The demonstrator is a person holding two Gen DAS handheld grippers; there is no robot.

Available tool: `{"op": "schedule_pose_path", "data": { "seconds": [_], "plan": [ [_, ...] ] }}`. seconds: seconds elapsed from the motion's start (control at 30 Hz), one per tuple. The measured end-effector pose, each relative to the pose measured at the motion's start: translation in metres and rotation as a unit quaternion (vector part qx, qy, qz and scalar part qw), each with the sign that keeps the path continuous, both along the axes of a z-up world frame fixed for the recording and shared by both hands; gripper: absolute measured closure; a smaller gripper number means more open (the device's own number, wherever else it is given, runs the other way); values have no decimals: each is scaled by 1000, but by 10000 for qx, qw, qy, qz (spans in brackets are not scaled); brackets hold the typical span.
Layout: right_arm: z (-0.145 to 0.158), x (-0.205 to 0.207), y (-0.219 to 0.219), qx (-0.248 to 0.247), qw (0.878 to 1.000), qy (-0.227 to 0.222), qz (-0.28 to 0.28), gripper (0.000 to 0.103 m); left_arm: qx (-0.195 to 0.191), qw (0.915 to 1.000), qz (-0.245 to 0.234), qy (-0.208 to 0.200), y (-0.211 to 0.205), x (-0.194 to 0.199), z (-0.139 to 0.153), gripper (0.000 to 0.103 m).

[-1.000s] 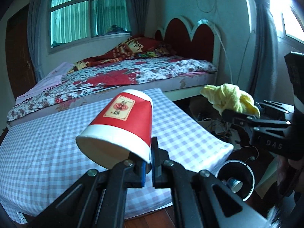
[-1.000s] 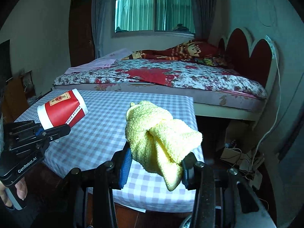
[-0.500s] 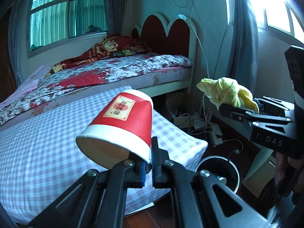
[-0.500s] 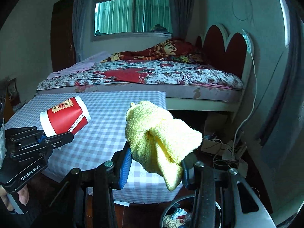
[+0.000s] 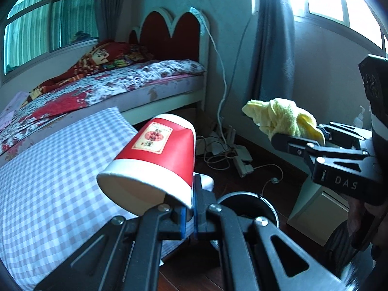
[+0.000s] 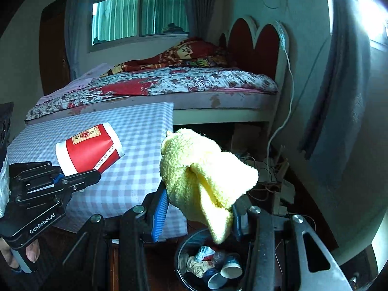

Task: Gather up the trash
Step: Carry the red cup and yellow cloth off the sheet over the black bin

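My left gripper is shut on the rim of a red paper cup, held tilted above the table's corner; the cup also shows in the right wrist view. My right gripper is shut on a crumpled yellow cloth, which also shows in the left wrist view. A round black trash bin stands on the floor just below the cloth, with cups and wrappers inside. Its rim also shows in the left wrist view, behind the left fingers.
A table with a checked cloth stands to the left. A bed with a red headboard lies behind it. Cables and a power strip lie on the floor near the wall. A white box stands to the right of the bin.
Both grippers have swung right, away from the table and toward the wall, with the cup and cloth still held. The trash bin has come into view beneath the right gripper.
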State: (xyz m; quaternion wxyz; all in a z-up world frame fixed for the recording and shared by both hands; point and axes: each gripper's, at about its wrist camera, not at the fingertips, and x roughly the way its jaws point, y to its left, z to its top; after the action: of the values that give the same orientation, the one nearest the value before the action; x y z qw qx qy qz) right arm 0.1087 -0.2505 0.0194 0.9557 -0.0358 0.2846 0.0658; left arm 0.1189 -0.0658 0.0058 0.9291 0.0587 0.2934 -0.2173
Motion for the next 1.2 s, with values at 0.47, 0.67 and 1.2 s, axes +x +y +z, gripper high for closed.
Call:
{"op": "schedule_pose_path", "data": {
  "seconds": [0.47,0.67,1.2],
  "plan": [
    [-37,-21,-66,331,9978,404,-398,58,152,9968,-676,401,-61,-13,-31,99],
    [-64,-22,-84,348,9958,687,-494,58,246,9932,-907,692,-84,-12,-50,99],
    [-159,16,-107,243,9853,1686,-147,57,317,9772,-1121,1773,-122,21,-131,99]
  ]
}}
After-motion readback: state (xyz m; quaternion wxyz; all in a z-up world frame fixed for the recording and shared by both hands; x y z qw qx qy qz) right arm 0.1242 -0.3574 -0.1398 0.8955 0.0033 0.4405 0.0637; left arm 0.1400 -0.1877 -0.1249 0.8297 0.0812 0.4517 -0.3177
